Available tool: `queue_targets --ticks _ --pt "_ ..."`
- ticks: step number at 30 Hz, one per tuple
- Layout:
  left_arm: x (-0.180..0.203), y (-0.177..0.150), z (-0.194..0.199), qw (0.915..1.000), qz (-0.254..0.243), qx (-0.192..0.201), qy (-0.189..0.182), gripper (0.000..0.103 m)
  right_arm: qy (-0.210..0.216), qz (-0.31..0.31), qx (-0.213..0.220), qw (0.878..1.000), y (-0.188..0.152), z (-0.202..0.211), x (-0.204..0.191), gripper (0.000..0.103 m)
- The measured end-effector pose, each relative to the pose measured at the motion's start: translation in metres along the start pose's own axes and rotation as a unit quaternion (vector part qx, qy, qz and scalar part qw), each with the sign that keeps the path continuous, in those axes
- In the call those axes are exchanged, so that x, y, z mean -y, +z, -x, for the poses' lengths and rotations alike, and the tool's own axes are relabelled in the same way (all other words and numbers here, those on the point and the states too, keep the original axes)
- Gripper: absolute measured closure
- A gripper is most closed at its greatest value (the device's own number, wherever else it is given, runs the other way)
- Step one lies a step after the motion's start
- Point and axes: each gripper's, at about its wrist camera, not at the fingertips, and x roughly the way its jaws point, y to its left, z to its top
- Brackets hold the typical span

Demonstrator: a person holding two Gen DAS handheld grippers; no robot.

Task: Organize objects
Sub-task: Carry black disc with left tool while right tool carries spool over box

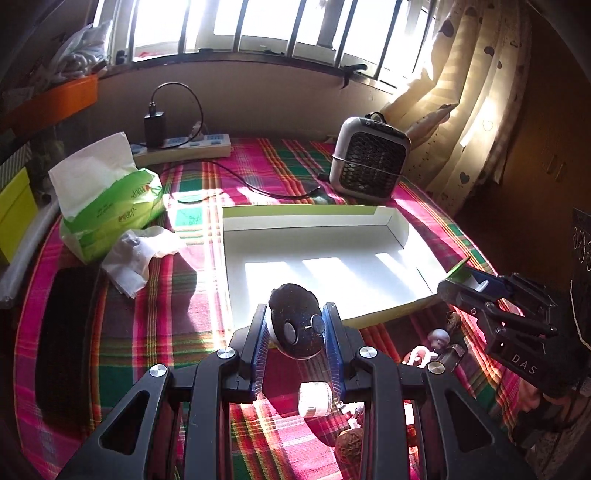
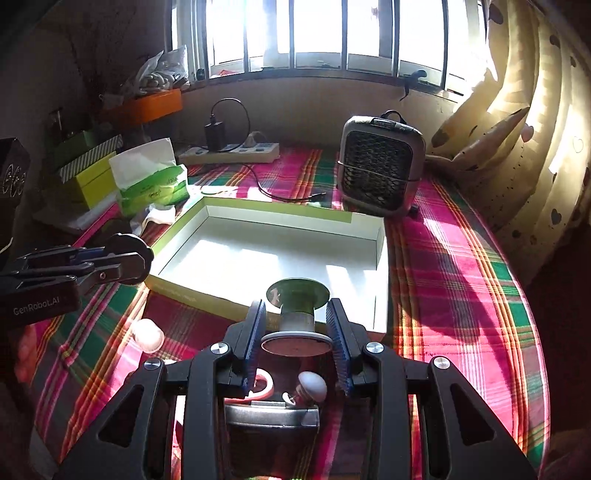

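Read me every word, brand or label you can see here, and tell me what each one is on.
"DAS": right gripper body, left wrist view.
"GenRobot.AI": left gripper body, right wrist view.
Green tissue pack: printing too blurred to read.
Dark box, left edge: pale ornate marking, unreadable.

Shallow box lid (image 1: 325, 254) is lying centre of the plaid cloth (image 1: 155, 332), nothing sitting in it. Tissue pack (image 1: 107, 210) is sitting at 9 o'clock of the lid, crumpled tissue (image 1: 140, 254) lying just beside it. Small fan heater (image 1: 369, 158) is standing at 1 o'clock behind the lid. Power strip (image 1: 184, 147) is lying at 11 o'clock by the wall under the window (image 1: 258, 26), charger (image 1: 155, 125) plugged on it. Curtain (image 1: 472, 92) is hanging at 2 o'clock. Small loose items (image 2: 147, 334) are lying at 6 o'clock, before the lid.
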Motion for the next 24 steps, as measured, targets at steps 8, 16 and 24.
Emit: queue_targets --ticks 8,16,24 --pt "-0.006 0.026 -0.024 0.9999 0.001 -0.006 0.010 0.077 0.020 -0.008 -0.007 1.000 0.033 -0.029 0.006 0.068" --pt "-0.012 0.045 -0.063 0.9994 0.005 -0.032 0.011 0.077 0.016 -0.021 -0.041 0.999 0.055 -0.076 0.016 0.068" --pt "-0.015 0.055 -0.096 0.9985 0.004 -0.053 0.017 0.077 0.016 -0.019 -0.074 0.997 0.060 -0.114 0.018 0.068"
